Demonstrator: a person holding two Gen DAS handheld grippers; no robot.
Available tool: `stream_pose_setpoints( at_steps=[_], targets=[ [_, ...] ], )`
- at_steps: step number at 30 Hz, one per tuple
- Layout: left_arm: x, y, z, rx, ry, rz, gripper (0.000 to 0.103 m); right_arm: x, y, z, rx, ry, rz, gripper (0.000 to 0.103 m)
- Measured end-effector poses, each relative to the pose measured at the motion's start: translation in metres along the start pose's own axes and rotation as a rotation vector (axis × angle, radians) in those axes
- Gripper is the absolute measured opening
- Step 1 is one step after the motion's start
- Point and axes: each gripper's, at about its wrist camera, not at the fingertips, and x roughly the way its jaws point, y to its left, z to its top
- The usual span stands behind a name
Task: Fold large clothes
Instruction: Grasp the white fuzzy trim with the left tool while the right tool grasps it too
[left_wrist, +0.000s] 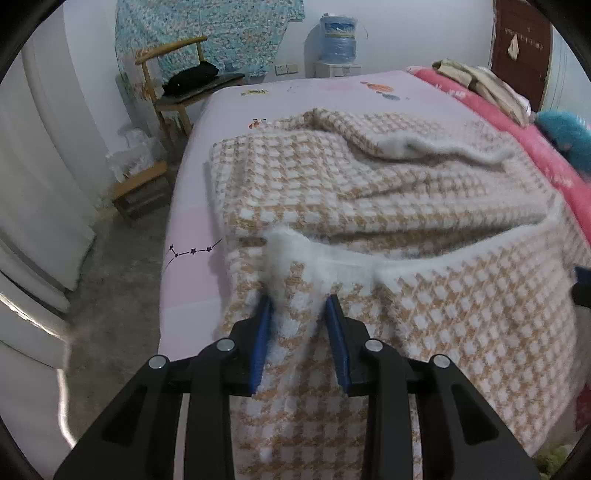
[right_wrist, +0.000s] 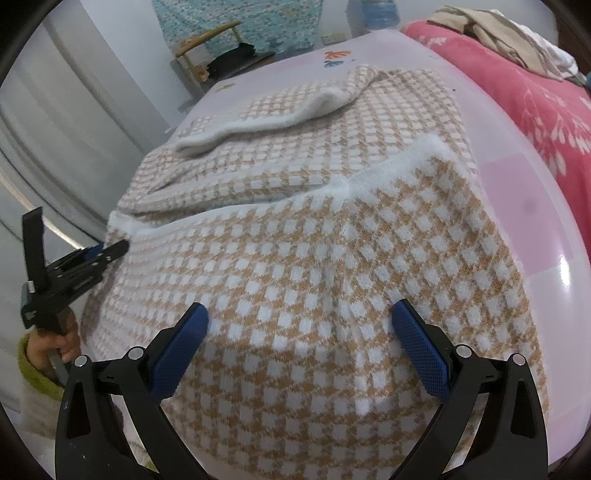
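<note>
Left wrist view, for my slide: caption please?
Left hand-held gripper pinching the white hem of a checked sweater on a pink bed.

The sweater (left_wrist: 388, 192) is fuzzy checked knit, the sheet (right_wrist: 517, 206) smooth with a sheen, the pads (right_wrist: 421, 350) textured blue rubber.

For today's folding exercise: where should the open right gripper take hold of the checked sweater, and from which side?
Grip the white ribbed hem at its right corner, coming from the near bed edge. That corner mirrors the one the left gripper pinches; the right gripper is open over mid-fabric.
</note>
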Motion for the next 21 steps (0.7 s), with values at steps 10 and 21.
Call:
stream_pose_setpoints(
  at_steps=[10,21],
  targets=[
    [0.004,-0.021,-0.002,0.058,-0.006,0.124,0.029,-0.058,-0.041,0.028,-0.014,-0.148,-0.015,0.094],
    [0.002,-0.018,-0.002,0.035,-0.004,0.111,0.029,-0.028,-0.073,0.07,0.038,-0.076,-0.039,0.074]
  ],
)
